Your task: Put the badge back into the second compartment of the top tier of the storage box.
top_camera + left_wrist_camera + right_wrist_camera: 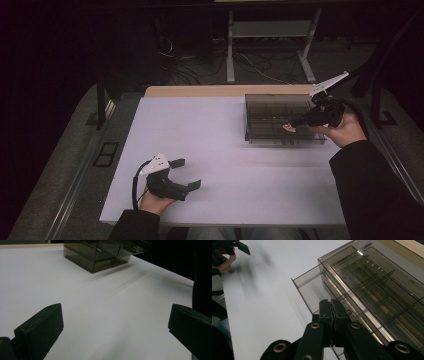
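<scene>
The smoky plastic organiser box sits at two o'clock; the right gripper, clenched on a small pale piece, seems mid-drop, needing careful release. Left gripper rests released.

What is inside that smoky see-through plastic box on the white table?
The smoky transparent plastic box shows thin dividers forming compartments, which look empty. The right gripper holds something small and pale over its front; its jaws hide what it is.
</scene>
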The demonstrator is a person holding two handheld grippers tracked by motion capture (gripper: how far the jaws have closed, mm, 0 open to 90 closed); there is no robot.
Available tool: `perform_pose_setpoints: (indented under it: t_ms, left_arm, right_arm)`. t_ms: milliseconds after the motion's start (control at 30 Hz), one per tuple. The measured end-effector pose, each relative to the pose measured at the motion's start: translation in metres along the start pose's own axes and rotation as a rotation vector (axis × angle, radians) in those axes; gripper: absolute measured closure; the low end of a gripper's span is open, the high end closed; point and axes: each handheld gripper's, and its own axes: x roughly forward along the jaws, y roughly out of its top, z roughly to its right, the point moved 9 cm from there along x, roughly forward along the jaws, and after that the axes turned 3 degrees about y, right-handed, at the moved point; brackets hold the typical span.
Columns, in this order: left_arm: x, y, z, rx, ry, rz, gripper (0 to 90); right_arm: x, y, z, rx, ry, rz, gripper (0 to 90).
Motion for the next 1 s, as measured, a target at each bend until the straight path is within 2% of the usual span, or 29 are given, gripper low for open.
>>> perform_pose_setpoints:
  t_ms: [167,633,1000]
  left_arm:
    - [0.0,0.0,0.0,0.001,0.0,-0.002,0.0]
    - [0.0,0.0,0.0,0.003,0.0,-0.003,0.0]
    - [0.0,-0.001,0.0,0.001,-0.002,-0.006,0.0]
  right_arm:
    - [0.003,0.001,0.004,0.008,-0.001,0.007,87.1]
    - [0.017,-0.001,0.019,0.028,-0.004,-0.016,87.1]
    - [0.029,-0.003,0.021,0.038,0.004,-0.045,87.1]
